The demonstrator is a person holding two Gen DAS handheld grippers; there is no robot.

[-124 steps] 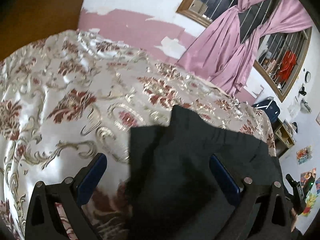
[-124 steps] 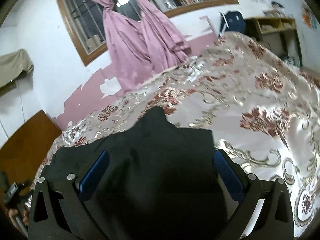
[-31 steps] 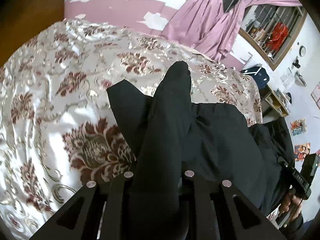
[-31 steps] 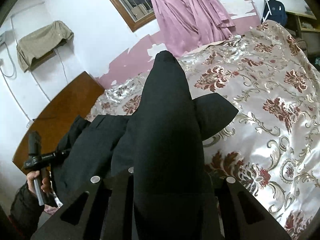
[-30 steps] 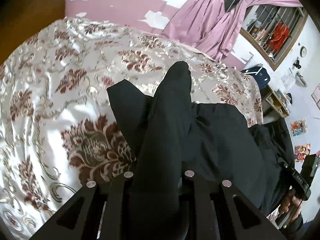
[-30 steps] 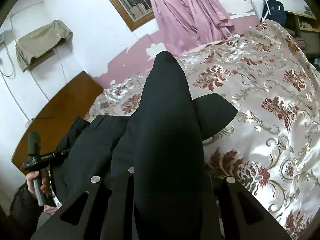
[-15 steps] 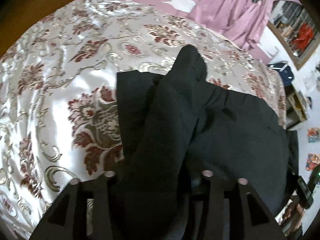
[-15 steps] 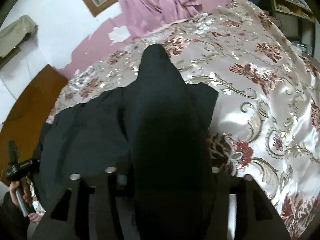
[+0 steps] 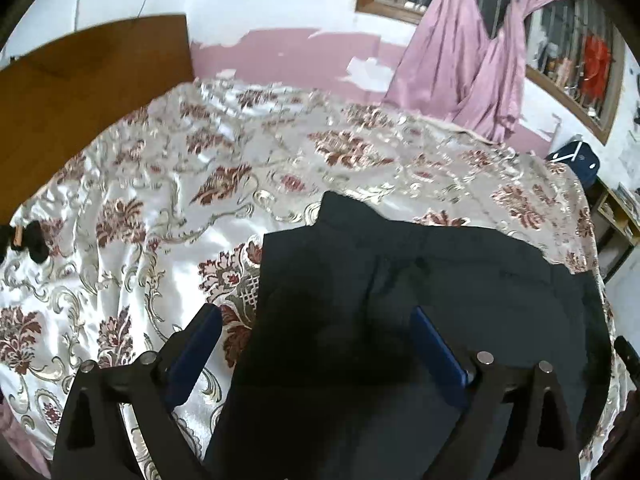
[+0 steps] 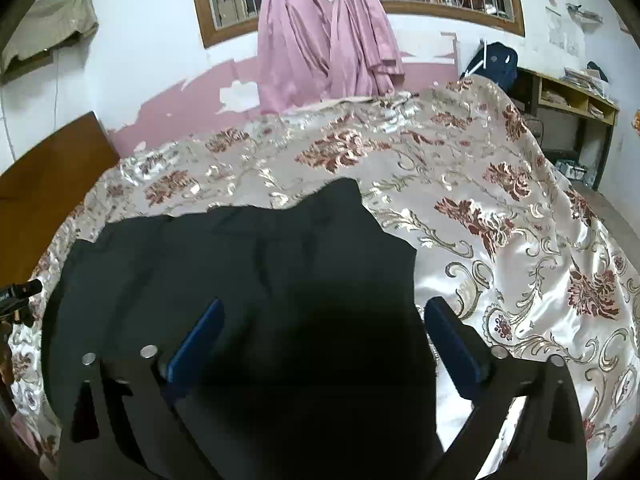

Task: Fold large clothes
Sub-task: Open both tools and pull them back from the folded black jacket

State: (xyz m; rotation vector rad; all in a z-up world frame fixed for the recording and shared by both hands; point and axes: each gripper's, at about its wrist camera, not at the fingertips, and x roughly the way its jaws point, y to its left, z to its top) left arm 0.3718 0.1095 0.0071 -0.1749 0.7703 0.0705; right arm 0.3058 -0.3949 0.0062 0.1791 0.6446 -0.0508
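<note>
Both grippers, left (image 9: 316,332) and right (image 10: 322,328), hang with fingers spread apart, gripping nothing, above black garment (image 9: 460,280) lying lower centre on floral bedspread (image 9: 140,208).

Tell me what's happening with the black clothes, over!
Left gripper open, right gripper open. Black garment flat on floral bedspread, released. Nothing in the way.
</note>
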